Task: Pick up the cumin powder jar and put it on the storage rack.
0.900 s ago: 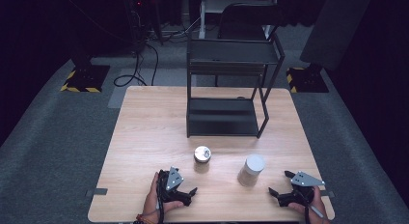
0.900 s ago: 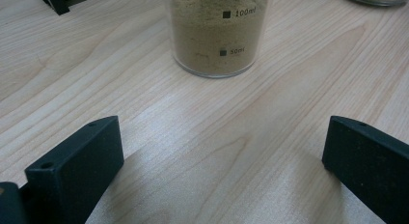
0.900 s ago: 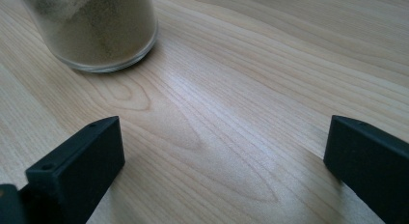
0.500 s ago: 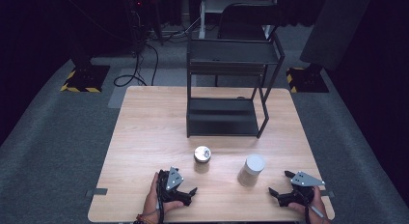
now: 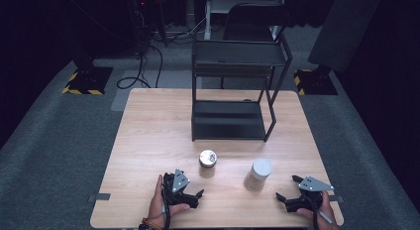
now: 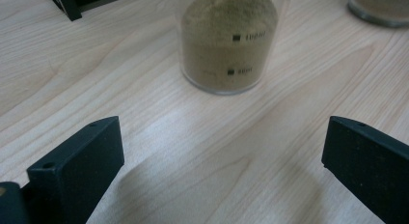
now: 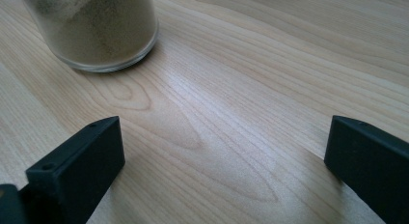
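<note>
Two clear jars of tan powder stand on the wooden table (image 5: 148,141). One has a metal lid (image 5: 208,159), the other a white lid (image 5: 260,173). My left gripper (image 5: 195,198) rests near the front edge, just below and left of the metal-lid jar, jaws wide apart and empty. In the left gripper view (image 6: 219,132) that jar (image 6: 226,40) stands a short way ahead, with the second jar (image 6: 381,7) at the top right. My right gripper (image 5: 286,187) lies to the right of the white-lid jar, also open and empty. In the right gripper view (image 7: 222,132) the jar (image 7: 96,26) sits ahead to the left.
A black two-tier metal rack (image 5: 233,118) stands at the back middle of the table; its corner (image 6: 72,2) shows in the left gripper view. Bare wood lies between the jars and the rack. A chair and cables are on the floor behind.
</note>
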